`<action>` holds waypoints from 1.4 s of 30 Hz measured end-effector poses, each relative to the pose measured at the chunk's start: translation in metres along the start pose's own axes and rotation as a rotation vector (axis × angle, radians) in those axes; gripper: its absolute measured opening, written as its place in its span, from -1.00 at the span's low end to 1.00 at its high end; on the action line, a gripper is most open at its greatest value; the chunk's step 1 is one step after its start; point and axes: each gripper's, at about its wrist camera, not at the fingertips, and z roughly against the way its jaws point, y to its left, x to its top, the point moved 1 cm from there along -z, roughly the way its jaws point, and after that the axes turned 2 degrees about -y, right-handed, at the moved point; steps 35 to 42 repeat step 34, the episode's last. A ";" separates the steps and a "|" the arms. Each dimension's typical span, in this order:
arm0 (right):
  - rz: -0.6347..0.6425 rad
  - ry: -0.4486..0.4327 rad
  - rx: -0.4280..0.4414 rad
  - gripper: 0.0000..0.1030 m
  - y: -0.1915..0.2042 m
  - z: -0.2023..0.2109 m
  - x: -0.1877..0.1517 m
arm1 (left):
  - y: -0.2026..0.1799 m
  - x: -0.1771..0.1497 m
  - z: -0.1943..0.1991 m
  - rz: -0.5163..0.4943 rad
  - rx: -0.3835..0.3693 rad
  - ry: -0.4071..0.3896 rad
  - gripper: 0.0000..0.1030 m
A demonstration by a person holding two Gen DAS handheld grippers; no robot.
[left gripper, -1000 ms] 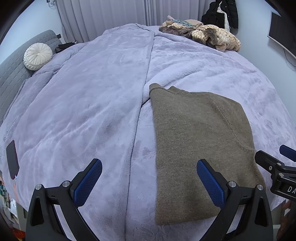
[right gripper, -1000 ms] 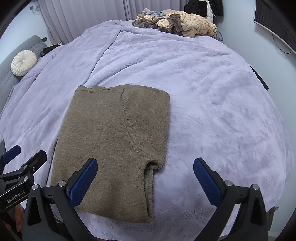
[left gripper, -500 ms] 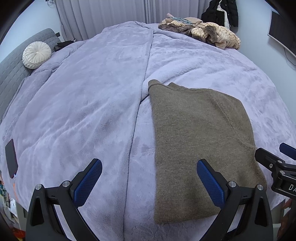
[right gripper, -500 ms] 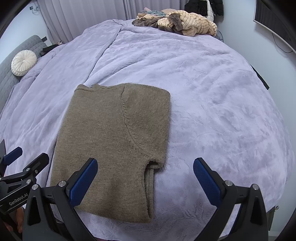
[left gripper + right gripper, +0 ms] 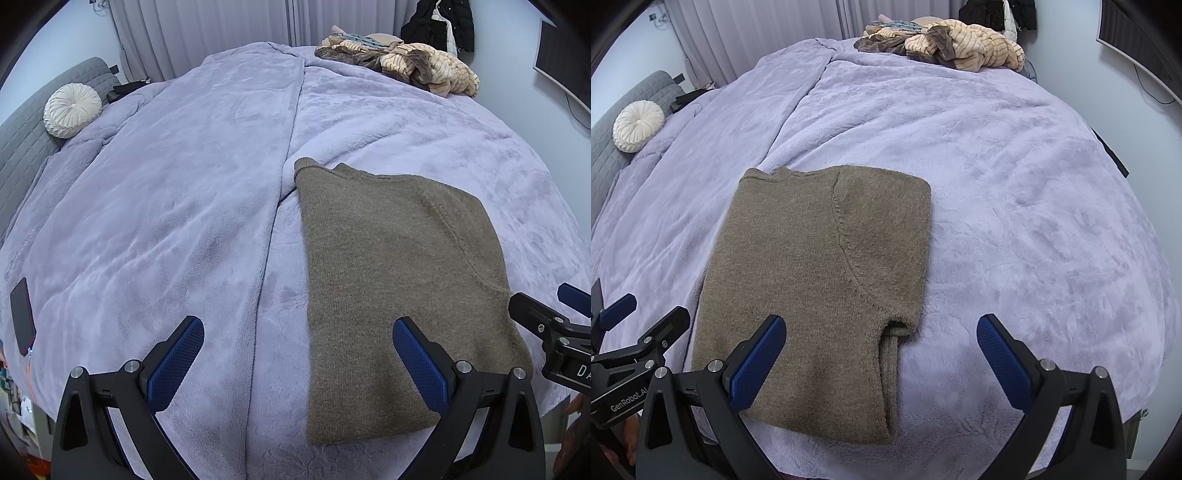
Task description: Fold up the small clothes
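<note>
Brown sweater half-folded on bed, both grippers spread and empty above its near edge.

Brown sweater lies flat on the lavender blanket, sleeves tucked in, long rectangle running away from the cameras; near hem close to the bed edge. Judged step: side folds done, lengthwise fold remaining. Next move likely calls for both tools to drop to the near hem, pinch a corner each, and carry it toward the collar. Left gripper hovers low, jaws wide apart, straddling the sweater's left edge. Right gripper level beside it, jaws equally released, straddling the right edge. Unfolded clothes pile waits at the far side.
</note>
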 end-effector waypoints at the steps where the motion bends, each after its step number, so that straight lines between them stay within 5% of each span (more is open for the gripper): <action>1: 0.000 0.000 0.000 0.99 0.000 0.000 0.000 | 0.000 0.000 0.000 0.000 -0.001 0.000 0.99; 42: -0.002 0.009 0.001 0.99 0.002 -0.002 -0.004 | 0.003 0.001 -0.004 0.005 -0.017 0.007 0.99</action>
